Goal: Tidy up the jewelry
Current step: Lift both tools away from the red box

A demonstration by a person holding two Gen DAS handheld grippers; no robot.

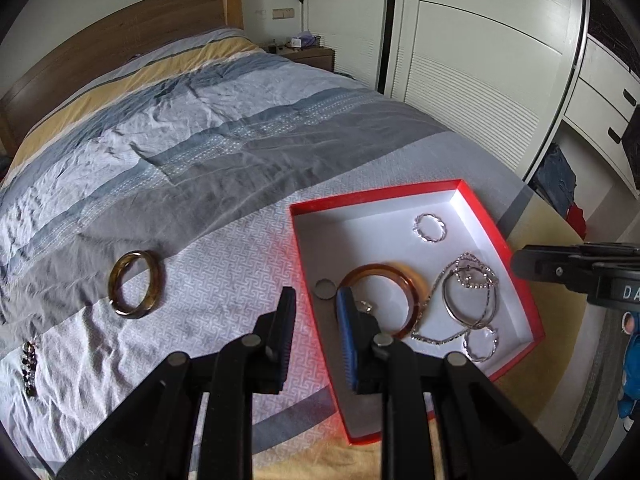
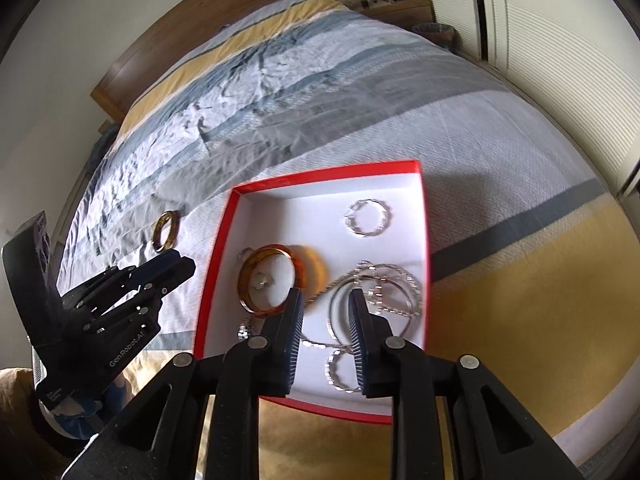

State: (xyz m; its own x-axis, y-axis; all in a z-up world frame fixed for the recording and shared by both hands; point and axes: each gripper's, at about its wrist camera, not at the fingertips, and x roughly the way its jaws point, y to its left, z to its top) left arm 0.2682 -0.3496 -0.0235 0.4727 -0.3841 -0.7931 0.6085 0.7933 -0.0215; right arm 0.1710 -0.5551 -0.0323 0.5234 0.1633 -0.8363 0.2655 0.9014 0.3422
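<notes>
A red box [image 1: 376,196] [image 2: 320,174] with a white inside lies on the bed. In it are an amber bangle [image 1: 384,269] [image 2: 276,250], a twisted silver hoop [image 1: 430,215] [image 2: 368,201], silver bangles tangled with a chain [image 1: 476,268] [image 2: 400,272] and a small earring [image 2: 262,280]. A second amber bangle [image 1: 154,280] [image 2: 157,236] rests on the cover left of the box. My left gripper [image 1: 316,294] [image 2: 180,264] hangs open over the box's left rim, holding nothing. My right gripper [image 2: 326,294] [image 1: 560,268] is open above the chain, its pads touching nothing.
A dark beaded piece [image 1: 30,364] lies on the cover at the far left. The wooden headboard [image 1: 120,36] is at the back, a nightstand [image 1: 312,54] beside it, white wardrobe doors [image 1: 480,80] to the right. The bed's edge runs just right of the box.
</notes>
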